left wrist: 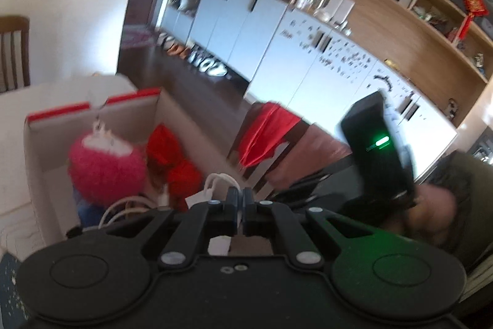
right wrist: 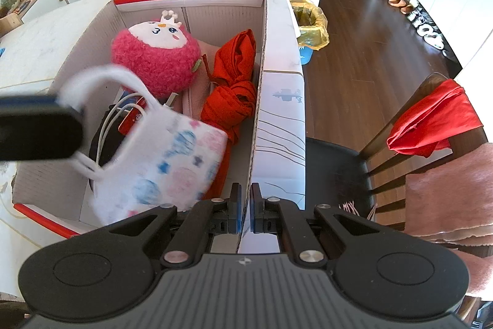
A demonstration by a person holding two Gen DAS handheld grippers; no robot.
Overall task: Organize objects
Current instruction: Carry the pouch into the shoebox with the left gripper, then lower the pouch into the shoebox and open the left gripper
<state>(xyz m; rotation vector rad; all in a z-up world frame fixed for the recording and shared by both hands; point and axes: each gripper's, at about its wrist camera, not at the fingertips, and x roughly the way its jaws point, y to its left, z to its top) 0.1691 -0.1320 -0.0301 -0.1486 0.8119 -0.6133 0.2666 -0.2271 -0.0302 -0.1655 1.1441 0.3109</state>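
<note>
Small bag over the box, box wall pinched.

My left tongs are clenched on the white handle of a small patterned bag, which hangs blurred over the near end of the open cardboard box on the table. My right tongs are clamped on the box's near right wall, the cardboard edge running up between the pads. Inside the box lie a pink plush toy, a folded red cloth along the right wall, and some white cord under the bag. A chair draped with red fabric stands to the right.
</note>
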